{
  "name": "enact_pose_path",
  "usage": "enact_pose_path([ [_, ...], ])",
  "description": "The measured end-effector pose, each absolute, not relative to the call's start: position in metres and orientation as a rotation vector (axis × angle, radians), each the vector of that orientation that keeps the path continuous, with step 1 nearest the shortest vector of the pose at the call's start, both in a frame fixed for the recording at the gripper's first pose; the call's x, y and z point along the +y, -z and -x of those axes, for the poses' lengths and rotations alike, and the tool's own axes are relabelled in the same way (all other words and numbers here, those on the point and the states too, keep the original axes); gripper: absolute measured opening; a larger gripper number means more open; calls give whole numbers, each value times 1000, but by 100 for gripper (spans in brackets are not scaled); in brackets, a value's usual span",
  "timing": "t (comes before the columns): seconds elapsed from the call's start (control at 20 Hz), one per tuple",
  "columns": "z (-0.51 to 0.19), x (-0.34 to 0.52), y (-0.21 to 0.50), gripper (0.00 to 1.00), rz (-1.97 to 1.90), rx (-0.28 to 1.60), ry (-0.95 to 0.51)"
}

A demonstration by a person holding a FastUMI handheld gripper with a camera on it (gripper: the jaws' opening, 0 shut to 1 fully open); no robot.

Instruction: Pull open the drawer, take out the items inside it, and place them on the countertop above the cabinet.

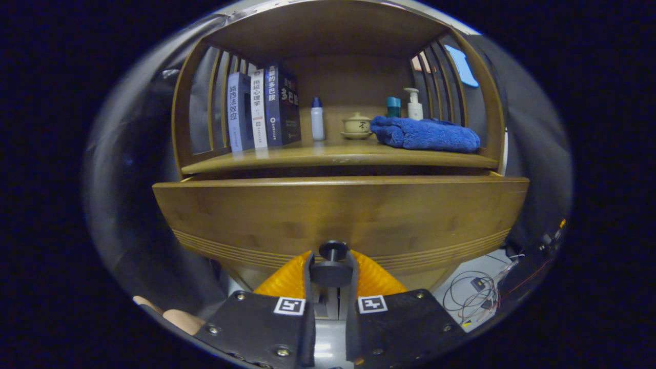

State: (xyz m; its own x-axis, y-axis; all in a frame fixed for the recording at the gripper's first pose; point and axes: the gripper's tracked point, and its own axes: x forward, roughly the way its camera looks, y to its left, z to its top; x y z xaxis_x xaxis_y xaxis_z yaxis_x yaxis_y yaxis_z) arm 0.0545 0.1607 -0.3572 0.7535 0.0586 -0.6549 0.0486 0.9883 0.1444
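Gripper (332, 274) holds the drawer knob (333, 250).
Its two fingers squeeze the knob on the drawer (338, 215). Above the drawer, the countertop (338, 156) has books (261, 107) and a blue towel (425, 134).

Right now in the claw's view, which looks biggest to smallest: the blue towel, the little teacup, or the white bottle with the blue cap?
1. Blue towel, clearly biggest.
2. White bottle, taller than the cup.
3. Teacup, lower but wider, so this is close.

The claw grips the drawer knob.

The wooden drawer (338, 215) stands pulled slightly out below the counter's (338, 156) front edge, its dark round knob (333, 250) clamped between the tongs (330, 269).
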Motion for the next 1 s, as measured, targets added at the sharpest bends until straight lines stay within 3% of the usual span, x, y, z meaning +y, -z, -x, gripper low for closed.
enact_pose_path([
  [1.0,66,166,328,23,-191,844,-50],
])
